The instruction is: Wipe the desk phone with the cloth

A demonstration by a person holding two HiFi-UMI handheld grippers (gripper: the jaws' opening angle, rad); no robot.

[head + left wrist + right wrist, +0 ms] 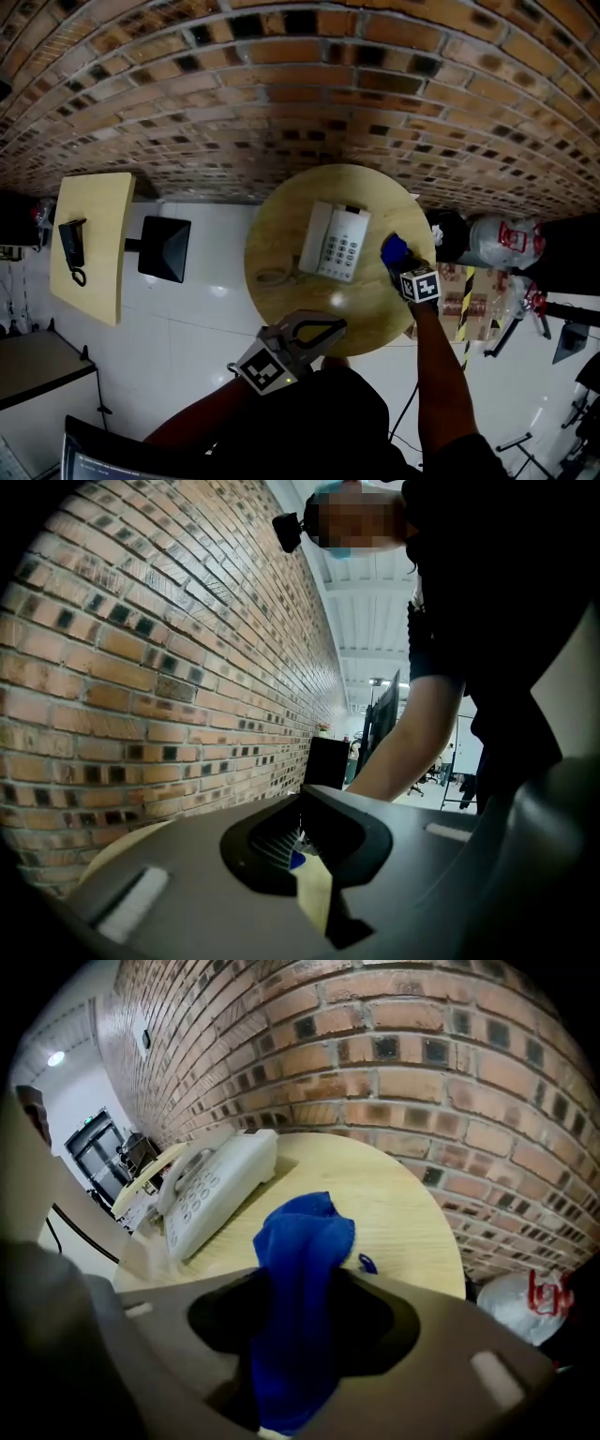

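A white desk phone (335, 242) (211, 1190) lies on the round wooden table (281, 225) (412, 1213), its handset on the cradle. To its right, over the table's right side, my right gripper (398, 261) (291, 1372) points steeply down and is shut on a blue cloth (394, 249) (302, 1269). The cloth's free end bunches on the tabletop just right of the phone, apart from it. My left gripper (337, 325) (314, 892) hovers level at the table's near edge, jaws together and empty.
The brick wall (300, 103) runs behind the table. A looped cord (274, 276) lies left of the phone. A rectangular table with a black phone (73, 246) stands far left, a black box (164, 248) beside it. A white bag (502, 239) and cartons (469, 295) sit at right.
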